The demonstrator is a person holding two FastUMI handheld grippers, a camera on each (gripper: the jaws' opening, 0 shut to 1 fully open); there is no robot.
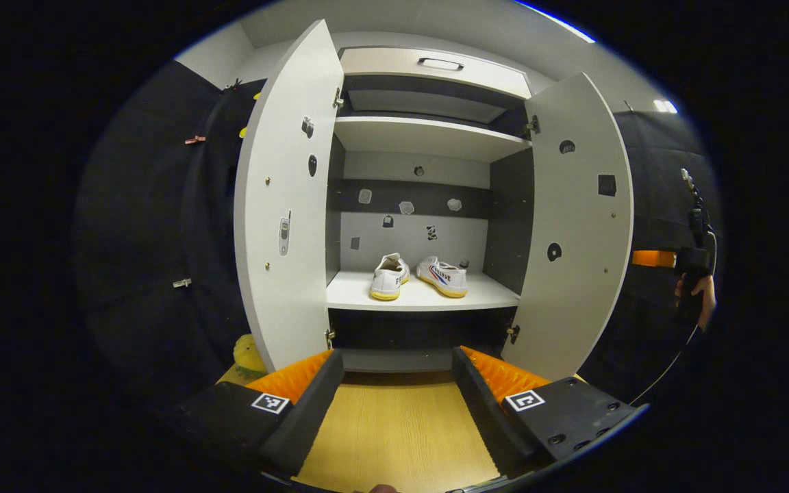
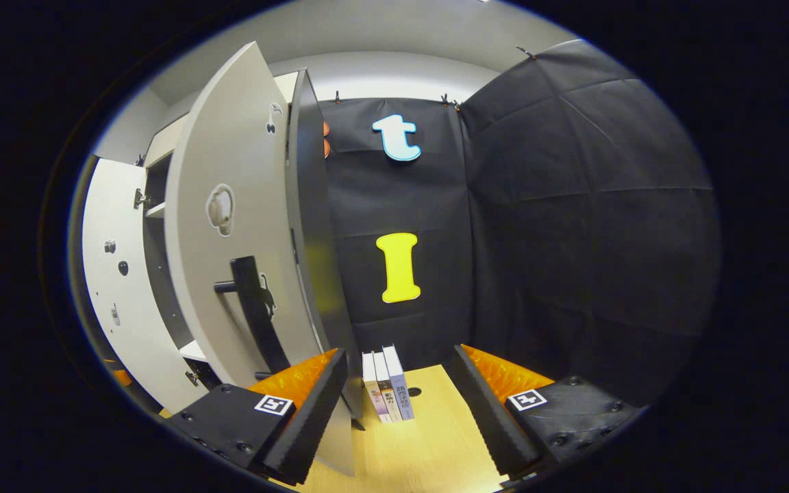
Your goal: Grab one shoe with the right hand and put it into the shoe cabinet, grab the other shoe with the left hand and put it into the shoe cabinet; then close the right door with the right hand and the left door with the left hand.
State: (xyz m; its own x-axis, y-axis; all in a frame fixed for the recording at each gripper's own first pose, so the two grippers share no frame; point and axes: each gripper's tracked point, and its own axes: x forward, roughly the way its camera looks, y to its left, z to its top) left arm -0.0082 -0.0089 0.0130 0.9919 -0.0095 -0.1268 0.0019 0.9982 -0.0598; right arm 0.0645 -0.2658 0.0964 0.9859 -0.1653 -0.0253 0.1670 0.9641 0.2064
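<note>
Both shoes (image 1: pixel 418 276) sit side by side on the cabinet (image 1: pixel 429 137) shelf, doors wide open; our left gripper (image 1: pixel 394 404) hangs spread and empty; our right gripper (image 2: pixel 401 411) gapes beside the right door (image 2: pixel 230 239), three books (image 2: pixel 387 383) standing just ahead on the table (image 2: pixel 429 445).

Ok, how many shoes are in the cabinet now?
2. Both on the lower shelf of the cabinet: left shoe and right shoe, side by side.
</note>
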